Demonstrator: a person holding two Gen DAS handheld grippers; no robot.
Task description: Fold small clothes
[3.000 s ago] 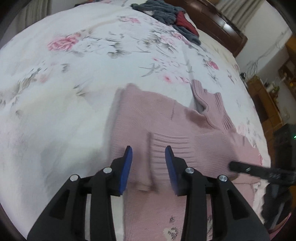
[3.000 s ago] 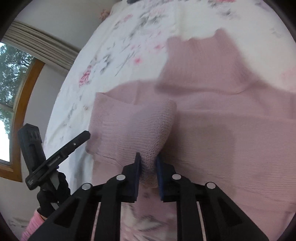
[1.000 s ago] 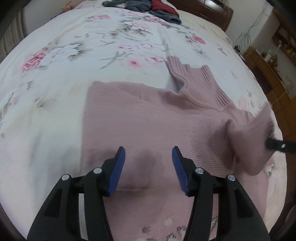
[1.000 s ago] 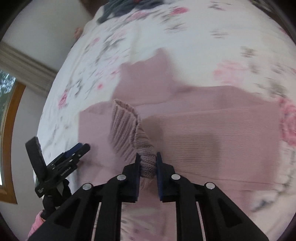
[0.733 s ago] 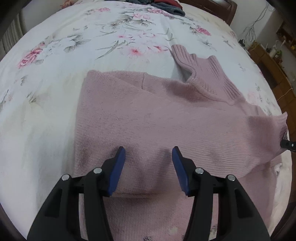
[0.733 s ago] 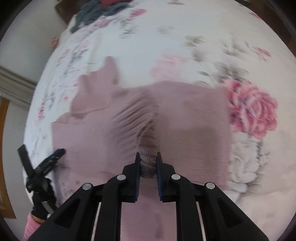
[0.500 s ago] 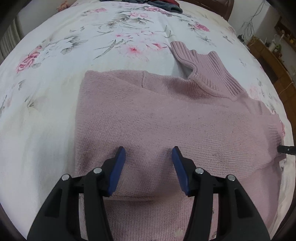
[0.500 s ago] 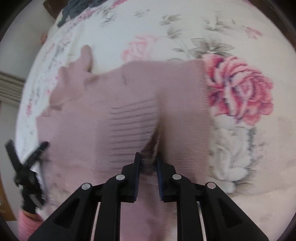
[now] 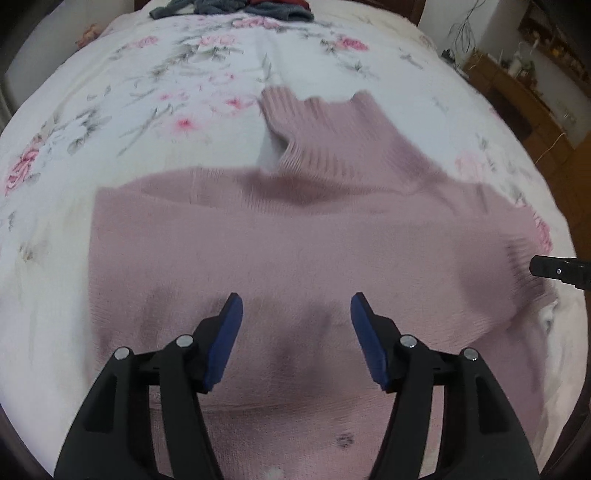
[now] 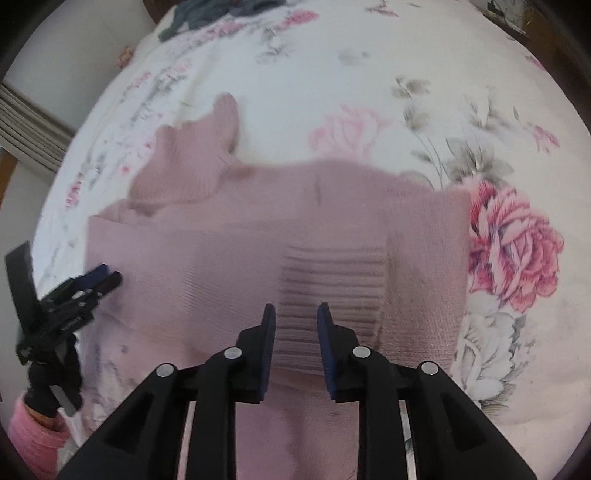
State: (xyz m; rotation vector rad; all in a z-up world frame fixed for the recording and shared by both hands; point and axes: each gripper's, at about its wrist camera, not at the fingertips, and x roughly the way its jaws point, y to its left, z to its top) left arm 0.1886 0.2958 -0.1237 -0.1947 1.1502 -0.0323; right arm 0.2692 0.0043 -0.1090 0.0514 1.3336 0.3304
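Pink knitted sweater [image 9: 295,251] laid flat on the floral bedspread [image 9: 110,92], collar [image 9: 317,133] towards the far side, both sleeves folded across the body. In the right wrist view the ribbed cuff [image 10: 332,288] of the folded sleeve is seen lying on the body directly ahead of the right gripper [image 10: 296,317], whose jaws are parted and hold nothing. The left gripper [image 9: 295,310] is poised over the lower middle of the garment, jaws spread wide and likewise empty. The sleeve-folding step is judged complete; the next move is judged to call for the hem edge, largely hidden beneath the grippers, to be grasped at two points and carried towards the collar without the sleeves being disturbed. A heap of dark clothes [image 9: 229,5] is visible at the far edge of the bed
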